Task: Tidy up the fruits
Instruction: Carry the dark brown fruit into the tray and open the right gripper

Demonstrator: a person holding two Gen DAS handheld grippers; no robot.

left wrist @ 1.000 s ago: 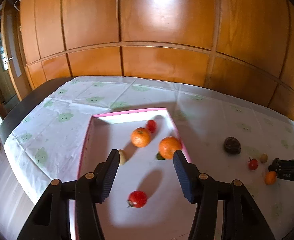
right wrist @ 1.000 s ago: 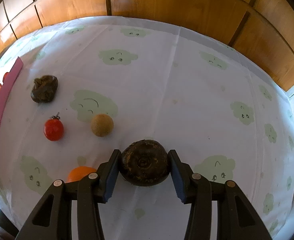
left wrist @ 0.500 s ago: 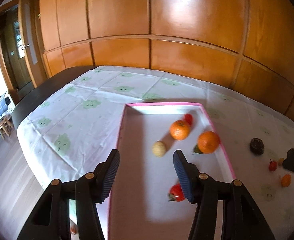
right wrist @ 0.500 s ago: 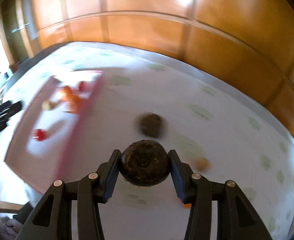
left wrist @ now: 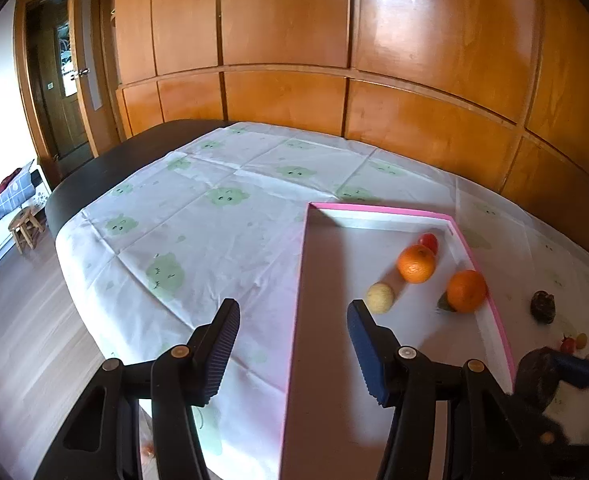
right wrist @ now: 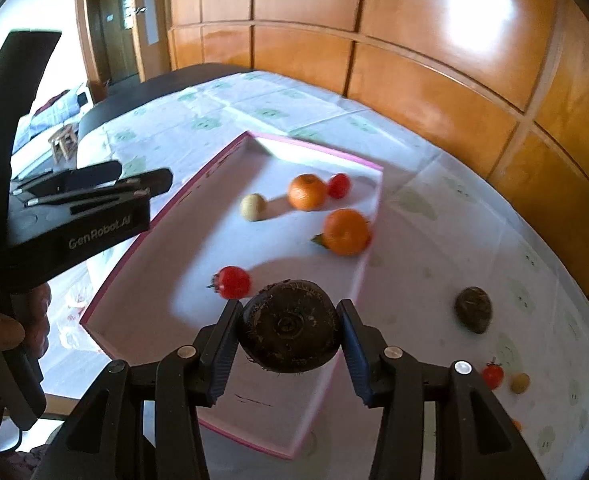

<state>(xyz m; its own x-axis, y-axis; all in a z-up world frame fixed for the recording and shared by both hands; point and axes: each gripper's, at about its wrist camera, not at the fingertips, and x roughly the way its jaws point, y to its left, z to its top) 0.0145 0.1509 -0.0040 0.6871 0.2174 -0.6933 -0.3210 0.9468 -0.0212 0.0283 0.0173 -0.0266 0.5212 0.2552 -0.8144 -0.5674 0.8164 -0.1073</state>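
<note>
The pink-rimmed tray (right wrist: 368, 258) holds two oranges (right wrist: 346, 232), two tomatoes and a pale fruit. Above its near part, the right gripper (right wrist: 290, 338) clamps a dark brown fruit (right wrist: 290, 336) (rough-skinned). Left gripper (left wrist: 292, 334) gapes wide, holding nothing.

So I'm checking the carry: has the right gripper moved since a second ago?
Yes. The right gripper, shut on the dark round fruit, has swung left from the bare cloth to above the near end of the pink-rimmed tray.
</note>
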